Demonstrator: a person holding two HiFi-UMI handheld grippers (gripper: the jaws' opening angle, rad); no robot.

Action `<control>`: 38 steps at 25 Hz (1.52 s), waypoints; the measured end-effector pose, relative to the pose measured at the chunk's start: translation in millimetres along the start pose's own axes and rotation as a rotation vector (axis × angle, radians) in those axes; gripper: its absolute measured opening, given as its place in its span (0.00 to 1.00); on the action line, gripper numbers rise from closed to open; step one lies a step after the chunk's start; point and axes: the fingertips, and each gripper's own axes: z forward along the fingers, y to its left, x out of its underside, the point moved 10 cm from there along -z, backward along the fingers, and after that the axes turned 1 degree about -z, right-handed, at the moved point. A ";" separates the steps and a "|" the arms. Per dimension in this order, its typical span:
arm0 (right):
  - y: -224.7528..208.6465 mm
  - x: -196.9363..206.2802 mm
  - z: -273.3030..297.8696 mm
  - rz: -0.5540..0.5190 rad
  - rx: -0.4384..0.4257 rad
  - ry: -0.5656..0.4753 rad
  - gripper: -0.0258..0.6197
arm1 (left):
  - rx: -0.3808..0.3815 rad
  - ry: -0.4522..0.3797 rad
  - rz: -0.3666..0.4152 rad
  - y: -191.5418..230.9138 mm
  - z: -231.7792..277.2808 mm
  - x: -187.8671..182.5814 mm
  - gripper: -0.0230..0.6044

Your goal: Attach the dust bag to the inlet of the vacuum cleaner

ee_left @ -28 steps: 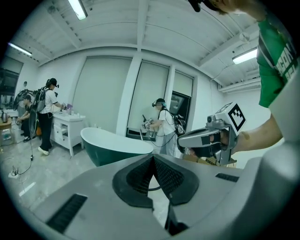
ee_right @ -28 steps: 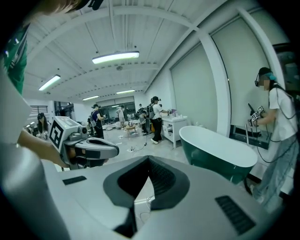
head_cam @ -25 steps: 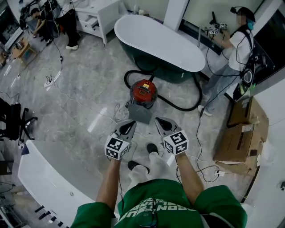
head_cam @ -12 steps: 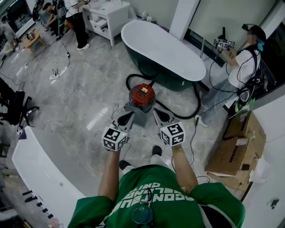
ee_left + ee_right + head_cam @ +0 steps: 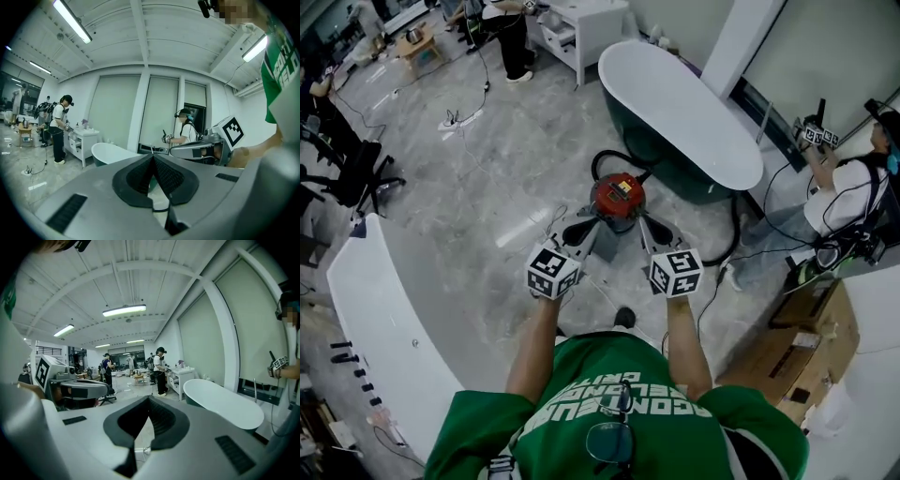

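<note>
In the head view a red drum vacuum cleaner [image 5: 619, 198] stands on the marble floor in front of a bathtub, with its black hose [image 5: 606, 160] looped behind it. A grey flat piece [image 5: 608, 241], perhaps the dust bag, lies on the floor just in front of the vacuum, partly hidden by my grippers. My left gripper [image 5: 580, 229] and right gripper [image 5: 649, 228] are held side by side in the air on the near side of the vacuum. Both are shut and hold nothing. The left gripper view shows its jaws [image 5: 153, 156] meeting at the tips, and so does the right gripper view [image 5: 148, 399].
A white-and-green bathtub [image 5: 675, 98] stands behind the vacuum. Cables [image 5: 551, 221] trail over the floor. A white curved counter [image 5: 380, 319] is at the left and cardboard boxes [image 5: 787, 347] at the right. A person [image 5: 853, 202] stands at the right and others at the far left.
The wearer has stepped toward the vacuum, so it now lies just beyond the gripper tips. Both grippers stay shut and side by side.
</note>
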 end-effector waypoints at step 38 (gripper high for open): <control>20.8 0.5 10.4 -0.039 -0.079 0.032 0.05 | -0.052 -0.033 -0.035 -3.5 -16.4 -4.0 0.04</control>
